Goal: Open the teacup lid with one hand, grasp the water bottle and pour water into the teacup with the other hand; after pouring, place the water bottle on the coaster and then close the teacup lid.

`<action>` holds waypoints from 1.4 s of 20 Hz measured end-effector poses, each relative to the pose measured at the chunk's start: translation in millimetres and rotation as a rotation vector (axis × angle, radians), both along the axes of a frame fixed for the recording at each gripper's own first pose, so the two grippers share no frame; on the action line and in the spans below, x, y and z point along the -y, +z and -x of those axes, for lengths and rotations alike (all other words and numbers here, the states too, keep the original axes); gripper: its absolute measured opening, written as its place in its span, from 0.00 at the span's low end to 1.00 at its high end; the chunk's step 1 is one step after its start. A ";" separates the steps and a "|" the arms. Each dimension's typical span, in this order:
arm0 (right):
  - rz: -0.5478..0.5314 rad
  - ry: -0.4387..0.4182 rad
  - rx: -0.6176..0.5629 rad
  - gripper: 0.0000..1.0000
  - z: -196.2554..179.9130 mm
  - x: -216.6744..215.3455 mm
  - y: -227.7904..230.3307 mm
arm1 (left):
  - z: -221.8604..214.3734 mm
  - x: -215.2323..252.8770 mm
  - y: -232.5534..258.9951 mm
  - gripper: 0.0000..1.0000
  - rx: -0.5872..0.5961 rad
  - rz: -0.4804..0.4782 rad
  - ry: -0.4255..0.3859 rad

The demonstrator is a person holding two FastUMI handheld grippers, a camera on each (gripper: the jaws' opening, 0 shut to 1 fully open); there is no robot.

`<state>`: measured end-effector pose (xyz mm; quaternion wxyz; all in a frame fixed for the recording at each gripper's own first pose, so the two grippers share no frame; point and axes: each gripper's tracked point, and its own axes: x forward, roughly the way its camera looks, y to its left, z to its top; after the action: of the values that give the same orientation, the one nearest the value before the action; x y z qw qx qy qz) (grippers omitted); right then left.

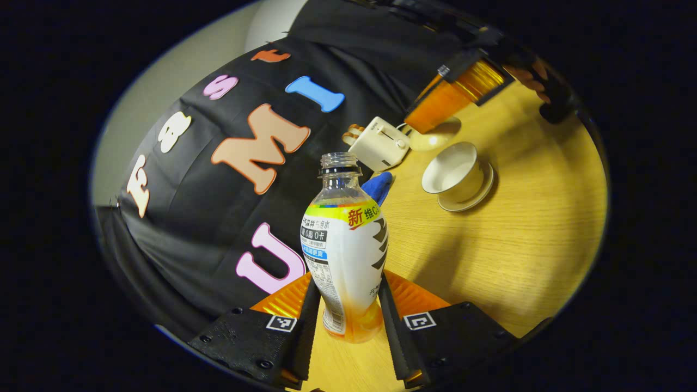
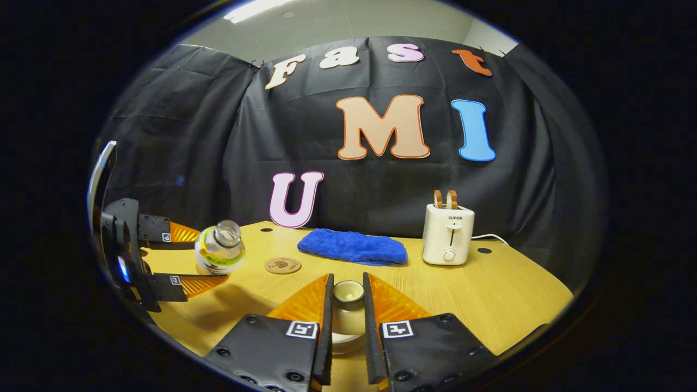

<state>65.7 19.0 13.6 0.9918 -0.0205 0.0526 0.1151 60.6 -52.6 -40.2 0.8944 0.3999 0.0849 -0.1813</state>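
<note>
The left gripper (image 1: 348, 313) is clamping the water bottle (image 1: 346, 256) low on its body, both fingers pressing its sides. The bottle is uncapped and, in the right gripper view, is tipping mouth-forward above the left side of the table (image 2: 490, 294). The right gripper (image 2: 347, 313) is pinching the lid (image 2: 348, 291) by its knob, holding it clear of the cup.

The teacup (image 1: 454, 173) is sitting open on its saucer (image 1: 476, 196), right of the bottle in the left gripper view and well apart from it. The coaster (image 2: 282, 265) is lying on the table near the blue cloth (image 2: 353, 247), the toaster (image 2: 448, 234) farther right.

Risks, as judged:
- Bottle mouth is open and already leaning while nowhere near the cup; water could be spilling onto the table.
- The grip is low, so the bottle may be pivoting between the fingers.
- The lid knob is small and smooth; it could be slipping out.
- The lid is hanging near the cup, possibly crowding the pour.
</note>
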 end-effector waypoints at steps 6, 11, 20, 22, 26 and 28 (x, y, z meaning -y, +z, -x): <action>-0.006 -0.005 -0.063 0.29 -9.7 -10.6 -24.3 | 5.5 -7.0 17.2 0.56 -0.004 0.294 0.103; -0.003 -0.006 -0.091 0.31 -13.4 -14.7 -35.7 | 8.6 -7.8 14.7 0.56 -0.020 0.385 0.151; -0.026 -0.010 -0.119 0.29 -15.0 -17.8 -45.9 | 5.4 -9.2 10.6 0.57 -0.048 0.475 0.192; -0.039 -0.008 -0.133 0.30 -12.9 -16.6 -46.1 | 2.1 -8.9 9.1 0.57 -0.053 0.478 0.194; -0.044 -0.002 -0.152 0.29 -11.3 -16.4 -46.5 | -3.9 -5.2 6.8 0.57 -0.064 0.487 0.190; -0.042 -0.004 -0.158 0.35 -11.4 -15.4 -47.3 | -7.8 -2.8 6.6 0.57 -0.068 0.495 0.185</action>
<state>77.1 34.5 -33.7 0.9849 0.0094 0.1281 0.1157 68.4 -49.8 -33.6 0.9745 0.1530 0.1039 -0.1274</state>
